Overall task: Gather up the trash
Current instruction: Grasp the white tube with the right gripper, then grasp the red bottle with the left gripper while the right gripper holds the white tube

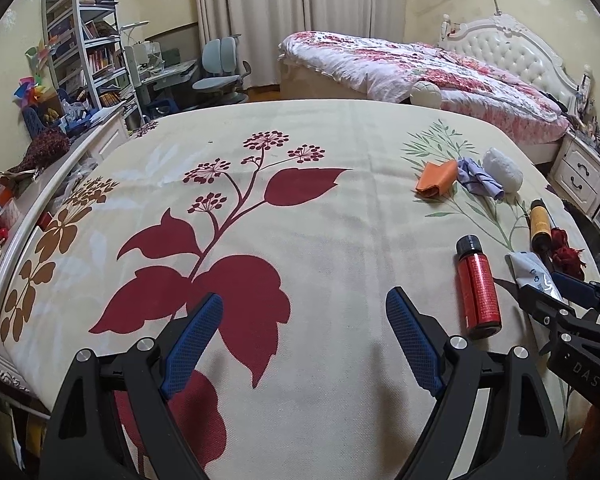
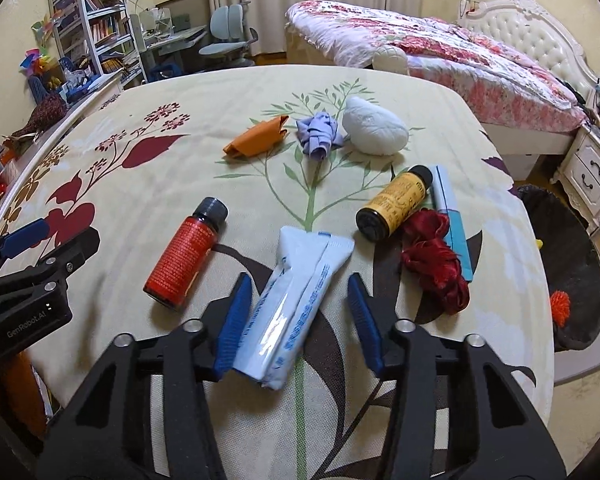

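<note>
Covering the whole worktop (image 1: 340, 140), a cream cloth printed with red leaves leaves its left half bare, while the trash gathers toward the right edge, past which a dark bin (image 2: 572, 264) sits on the floor. Along the left edge runs a white rail (image 1: 44, 200) backed by clutter. Near the far edge lie a white lump (image 2: 374, 128), a crumpled lilac scrap (image 2: 318, 134) and a folded orange scrap (image 2: 256, 136). Closer in are a red bottle (image 2: 184, 256) and a yellow bottle (image 2: 396, 202), both on their sides, with a red yarn tangle (image 2: 436, 260) touching the yellow one. The left claw (image 1: 304, 344) tilts downward over bare cloth, released and wide. The right claw (image 2: 296, 316) tilts downward astride a pale blue pouch (image 2: 296, 300); its left pad sits against the pouch, the right pad apart from it, so nothing is clenched.
</note>
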`<state>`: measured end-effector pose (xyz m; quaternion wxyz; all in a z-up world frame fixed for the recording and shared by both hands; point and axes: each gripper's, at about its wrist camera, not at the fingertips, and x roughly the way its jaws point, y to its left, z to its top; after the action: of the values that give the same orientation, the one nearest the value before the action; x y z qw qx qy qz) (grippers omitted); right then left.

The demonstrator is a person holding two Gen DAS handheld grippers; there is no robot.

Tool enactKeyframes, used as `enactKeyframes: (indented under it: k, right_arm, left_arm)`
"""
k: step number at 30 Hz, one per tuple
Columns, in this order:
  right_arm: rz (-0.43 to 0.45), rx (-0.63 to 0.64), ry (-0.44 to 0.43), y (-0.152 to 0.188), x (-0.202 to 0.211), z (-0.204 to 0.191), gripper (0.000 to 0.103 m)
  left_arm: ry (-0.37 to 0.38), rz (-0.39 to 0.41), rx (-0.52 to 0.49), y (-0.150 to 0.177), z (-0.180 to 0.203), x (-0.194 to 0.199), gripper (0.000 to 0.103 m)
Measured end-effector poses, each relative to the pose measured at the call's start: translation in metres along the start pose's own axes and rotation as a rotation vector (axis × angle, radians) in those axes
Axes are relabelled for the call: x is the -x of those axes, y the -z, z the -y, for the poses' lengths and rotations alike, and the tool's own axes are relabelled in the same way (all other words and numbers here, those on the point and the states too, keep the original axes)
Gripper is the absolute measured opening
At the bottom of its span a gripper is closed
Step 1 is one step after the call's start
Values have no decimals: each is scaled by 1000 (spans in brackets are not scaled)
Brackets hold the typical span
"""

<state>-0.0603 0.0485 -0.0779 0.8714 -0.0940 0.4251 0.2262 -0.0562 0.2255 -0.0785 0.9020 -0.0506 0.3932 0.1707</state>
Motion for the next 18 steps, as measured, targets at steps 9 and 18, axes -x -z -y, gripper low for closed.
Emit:
enactKeyframes:
  k: [9,18]
  right_arm:
    - [27,-8,-18,3,5,4,23]
    - [101,-44,11,0,30,25,23]
  left_arm:
    - [26,-1,-26,0,17,2,83]
    - [85,6,-43,-6,39,6,83]
